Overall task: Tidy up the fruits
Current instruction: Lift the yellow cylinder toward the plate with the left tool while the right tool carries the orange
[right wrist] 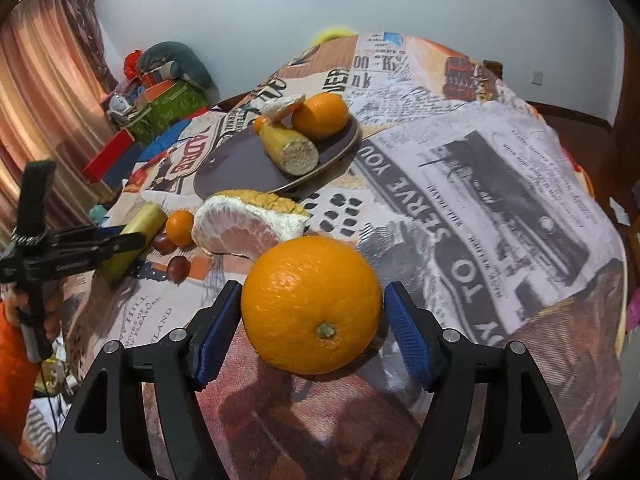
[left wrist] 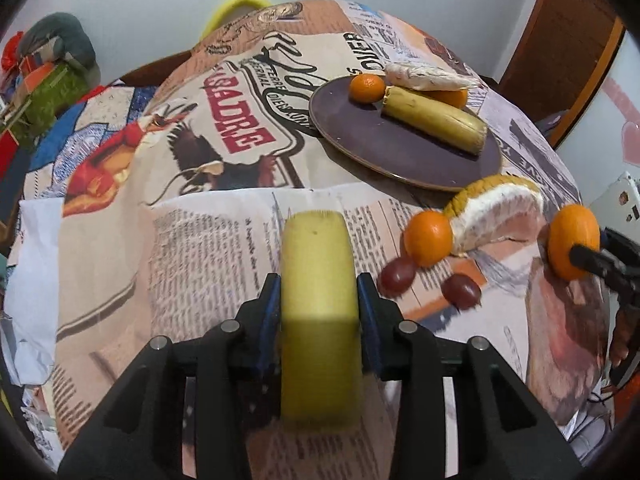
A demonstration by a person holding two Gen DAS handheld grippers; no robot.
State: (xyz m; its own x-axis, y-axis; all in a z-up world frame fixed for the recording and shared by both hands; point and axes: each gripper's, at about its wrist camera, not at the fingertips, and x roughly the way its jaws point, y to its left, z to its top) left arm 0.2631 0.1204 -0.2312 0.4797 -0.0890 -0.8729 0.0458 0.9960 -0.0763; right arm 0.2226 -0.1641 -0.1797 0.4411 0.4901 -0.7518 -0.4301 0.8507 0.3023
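Right up close, the left tongs (left wrist: 318,300) are pinching a yellow cut stalk (left wrist: 318,280), the blue pads (left wrist: 271,304) flat against its two long sides; it looks stiff and fairly light, so a mid-length hold like this should carry it without bending, though whether it is lifted off the counter (left wrist: 192,264) I cannot tell. Over on the other side, the right tongs (right wrist: 312,316) are spread wide around a big orange (right wrist: 311,304) sitting on the counter, with a visible gap at each pad (right wrist: 408,336); that fruit is round, firm and weighty by the look of it, so it wants a squeeze square across its widest part or it may roll out. Just beyond lie two dark grapes (left wrist: 398,274), soft and easily crushed, beside a small tangerine (left wrist: 428,238) that touches a peeled pomelo wedge (left wrist: 496,214), bulky and tender along its bare flesh. Farther back, the dark plate (left wrist: 400,152) already holds another stalk piece (left wrist: 434,120), a tangerine, an orange and a pale wrapped piece, so the sorting seems partway done.
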